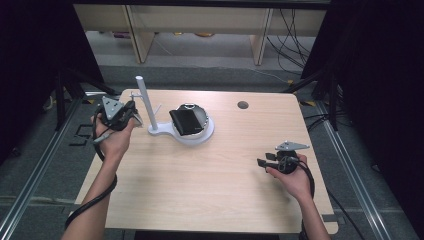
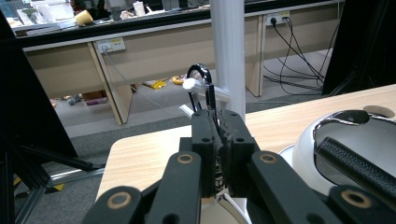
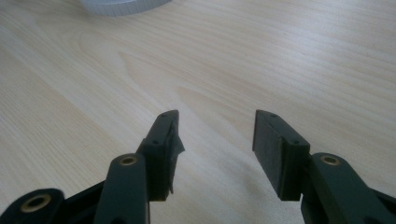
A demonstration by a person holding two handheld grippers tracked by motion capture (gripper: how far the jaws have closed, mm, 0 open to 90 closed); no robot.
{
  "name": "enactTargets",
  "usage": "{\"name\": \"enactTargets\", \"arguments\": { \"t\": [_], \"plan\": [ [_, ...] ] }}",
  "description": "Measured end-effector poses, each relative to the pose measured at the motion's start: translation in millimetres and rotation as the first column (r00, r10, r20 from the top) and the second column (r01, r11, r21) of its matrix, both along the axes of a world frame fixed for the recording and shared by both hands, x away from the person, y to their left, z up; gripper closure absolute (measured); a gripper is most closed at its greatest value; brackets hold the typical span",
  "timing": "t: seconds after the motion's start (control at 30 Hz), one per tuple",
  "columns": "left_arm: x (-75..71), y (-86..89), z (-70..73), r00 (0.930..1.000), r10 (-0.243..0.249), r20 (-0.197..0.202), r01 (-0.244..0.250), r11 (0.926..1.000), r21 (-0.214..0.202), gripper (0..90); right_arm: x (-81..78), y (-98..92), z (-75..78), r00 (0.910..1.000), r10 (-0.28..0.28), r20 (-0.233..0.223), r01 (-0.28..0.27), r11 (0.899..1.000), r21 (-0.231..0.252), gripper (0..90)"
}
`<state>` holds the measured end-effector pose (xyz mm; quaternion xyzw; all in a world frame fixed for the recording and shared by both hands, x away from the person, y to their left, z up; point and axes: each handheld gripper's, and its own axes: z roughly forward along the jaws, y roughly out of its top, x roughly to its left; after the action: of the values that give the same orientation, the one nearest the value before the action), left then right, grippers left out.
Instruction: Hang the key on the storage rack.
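A white stand (image 1: 142,100) with a tall pole (image 2: 229,46) rises at the table's back left. Its round base holds a shiny dish (image 1: 202,114) with a black flat case (image 1: 184,121) lying in it. The dish (image 2: 313,140) and case (image 2: 359,161) sit at the right of the left gripper view. My left gripper (image 1: 134,116) is beside the pole, shut (image 2: 218,116) on a thin black loop (image 2: 198,70) that hooks over a short white peg (image 2: 192,85) on the pole. My right gripper (image 1: 261,163) hovers low over bare wood at the front right, open (image 3: 215,126) with nothing between its jaws.
The wooden table (image 1: 210,190) has a round cable hole (image 1: 243,105) near its back edge. The stand's white base edge (image 3: 121,4) lies well ahead of the right gripper. Black frame posts (image 1: 62,95) flank the table; desks and cables stand behind on the floor.
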<state>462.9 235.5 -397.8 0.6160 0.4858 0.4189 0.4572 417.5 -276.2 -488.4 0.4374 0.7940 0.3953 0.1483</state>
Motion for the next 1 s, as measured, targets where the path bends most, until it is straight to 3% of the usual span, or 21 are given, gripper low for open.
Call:
{"name": "enactTargets", "arguments": {
  "t": [0.23, 0.27, 0.33, 1.0],
  "plan": [
    [3.8, -4.3, -1.5, 1.0, -0.003, -0.002, 0.003, 1.0, 0.003, 85.1, -0.2, -0.9, 0.4, 1.0, 0.003, 0.005, -0.003, 1.0, -0.004, 51.8],
    [4.2, -4.7, -1.8, 1.0, -0.002, -0.001, 0.002, 1.0, 0.002, 85.2, -1.6, 0.6, 0.3, 0.9998, -0.01, -0.017, 0.011, 1.0, 0.017, 51.8],
    [5.1, -5.8, -2.6, 1.0, -0.003, -0.003, 0.003, 1.0, 0.003, 85.1, -1.7, 0.6, 0.3, 0.9998, -0.01, -0.017, 0.011, 1.0, 0.018, 51.8],
    [17.7, -13.8, -14.5, 0.9984, -0.009, -0.055, 0.009, 1.0, 0.004, 84.7, -0.9, -1.0, -0.9, 1.0, 0.003, 0.002, -0.003, 1.0, 0.003, 51.4]
  ]
}}
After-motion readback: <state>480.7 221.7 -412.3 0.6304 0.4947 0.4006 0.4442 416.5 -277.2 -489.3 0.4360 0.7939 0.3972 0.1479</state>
